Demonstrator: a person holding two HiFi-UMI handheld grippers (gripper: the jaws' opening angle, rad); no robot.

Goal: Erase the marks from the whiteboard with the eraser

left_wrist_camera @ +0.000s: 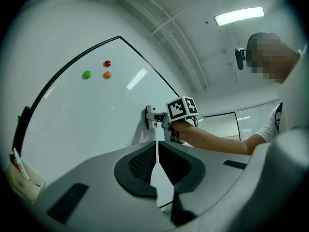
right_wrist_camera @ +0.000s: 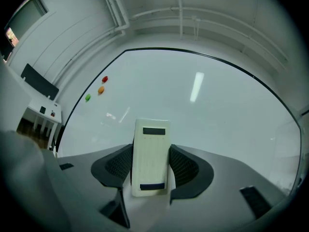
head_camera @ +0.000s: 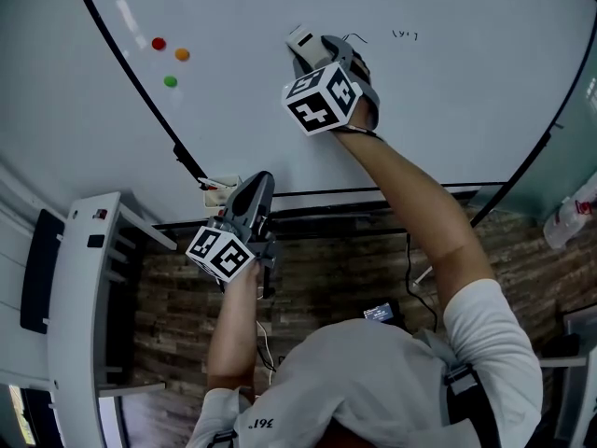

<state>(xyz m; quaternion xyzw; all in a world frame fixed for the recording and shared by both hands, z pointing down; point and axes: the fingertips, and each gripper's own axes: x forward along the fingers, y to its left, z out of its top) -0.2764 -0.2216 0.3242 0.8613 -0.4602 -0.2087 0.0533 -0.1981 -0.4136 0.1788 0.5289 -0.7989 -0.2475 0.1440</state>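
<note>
Head view: the right tongs (head_camera: 303,45) press the eraser (head_camera: 300,37) flat against the whiteboard (head_camera: 448,110), left of a small handwritten mark (head_camera: 404,34). Red (head_camera: 159,43), orange (head_camera: 182,54) and green (head_camera: 170,81) magnets sit well to the left. The left tongs (head_camera: 261,183) hang low, near the board's bottom edge.

Left gripper view: the left tongs (left_wrist_camera: 157,149) are pressed together with nothing between them. Beyond them, the eraser (left_wrist_camera: 151,117) touches the board.

Right gripper view: the right tongs (right_wrist_camera: 151,166) pinch the pale eraser (right_wrist_camera: 151,153) by its long sides, and it stands upright facing the board.
</note>
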